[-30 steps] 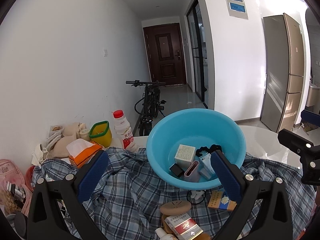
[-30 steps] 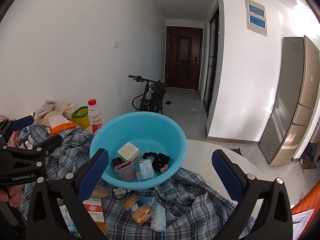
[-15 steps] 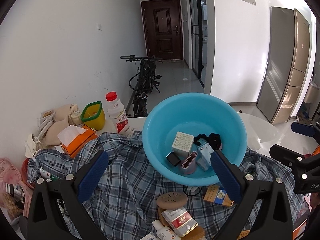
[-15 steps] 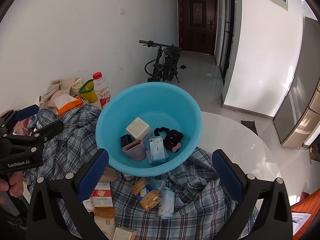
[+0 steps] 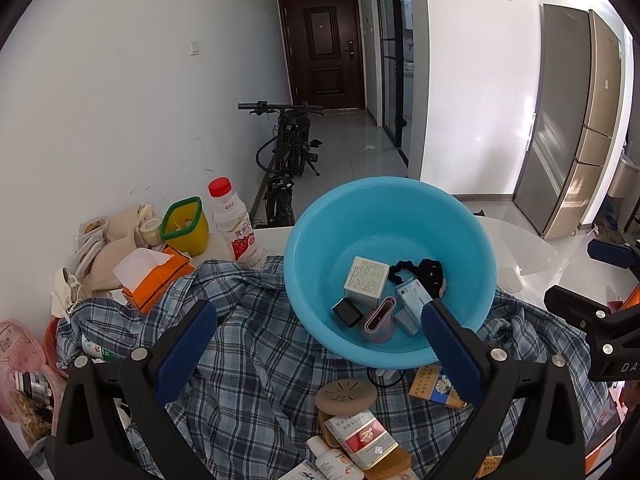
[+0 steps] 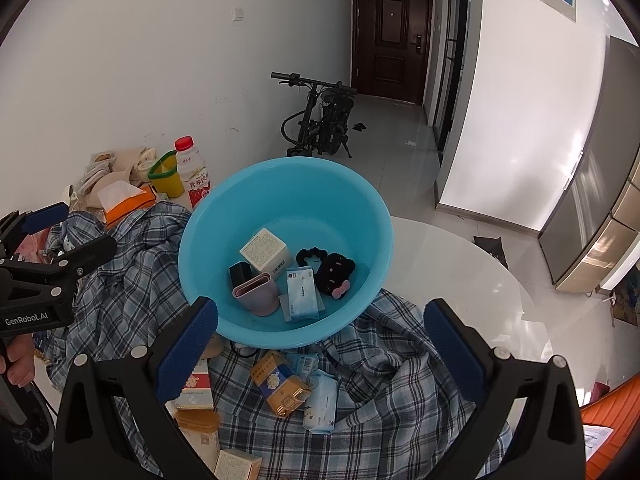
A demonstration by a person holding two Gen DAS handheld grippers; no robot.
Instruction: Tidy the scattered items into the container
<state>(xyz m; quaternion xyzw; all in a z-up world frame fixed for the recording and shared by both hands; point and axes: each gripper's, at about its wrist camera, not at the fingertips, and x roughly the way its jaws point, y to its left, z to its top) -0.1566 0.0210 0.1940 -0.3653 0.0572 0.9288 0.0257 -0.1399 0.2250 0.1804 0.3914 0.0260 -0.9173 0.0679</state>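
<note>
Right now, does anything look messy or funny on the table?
Yes. A checked shirt lies crumpled over the table like a cloth, with the blue basin sitting on it. Several small boxes and packets lie scattered in front, not yet in the basin.

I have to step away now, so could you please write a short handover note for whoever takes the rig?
Left claw: open, empty.
Right claw: open, empty.
Blue basin sits on the plaid cloth; it already holds a white box, a pink case, a tissue pack and a black hair tie.
Left to do: gold-blue box, wipes pack, red-white box.
</note>
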